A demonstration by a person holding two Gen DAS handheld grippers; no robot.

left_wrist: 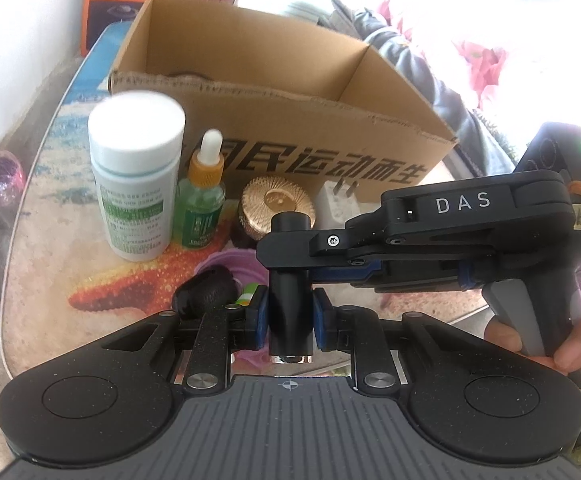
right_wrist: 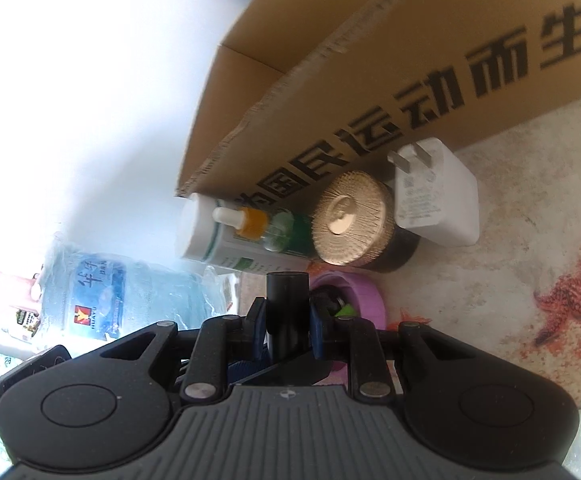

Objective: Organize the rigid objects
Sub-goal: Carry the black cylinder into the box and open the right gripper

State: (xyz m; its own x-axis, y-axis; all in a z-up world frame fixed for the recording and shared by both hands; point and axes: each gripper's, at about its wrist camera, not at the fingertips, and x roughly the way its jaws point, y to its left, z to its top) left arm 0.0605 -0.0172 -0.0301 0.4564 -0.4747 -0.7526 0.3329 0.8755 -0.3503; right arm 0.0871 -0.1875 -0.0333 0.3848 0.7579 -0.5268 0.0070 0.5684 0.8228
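Both tongs are clamped on one black cylinder. The left tongs pinch its lower part between blue pads, and the right tongs grip it higher up, reaching in from the right. In the right wrist view the right tongs press on the same cylinder. A hand holds the right tool's grey handle at the right edge.

The cylinder stands upright above a purple bowl on the counter, which carries a starfish print. A black lump and a green item lie in that bowl; what they are cannot be told.

Beyond the bowl a row of things stands against the near wall of an open cardboard box: a white bottle at the left, a green dropper bottle just beside it, then a jar with a ribbed gold lid, then a white charger with its prongs up. The box's near wall bears large black characters.

In the right wrist view a large water jug lies off to the left.
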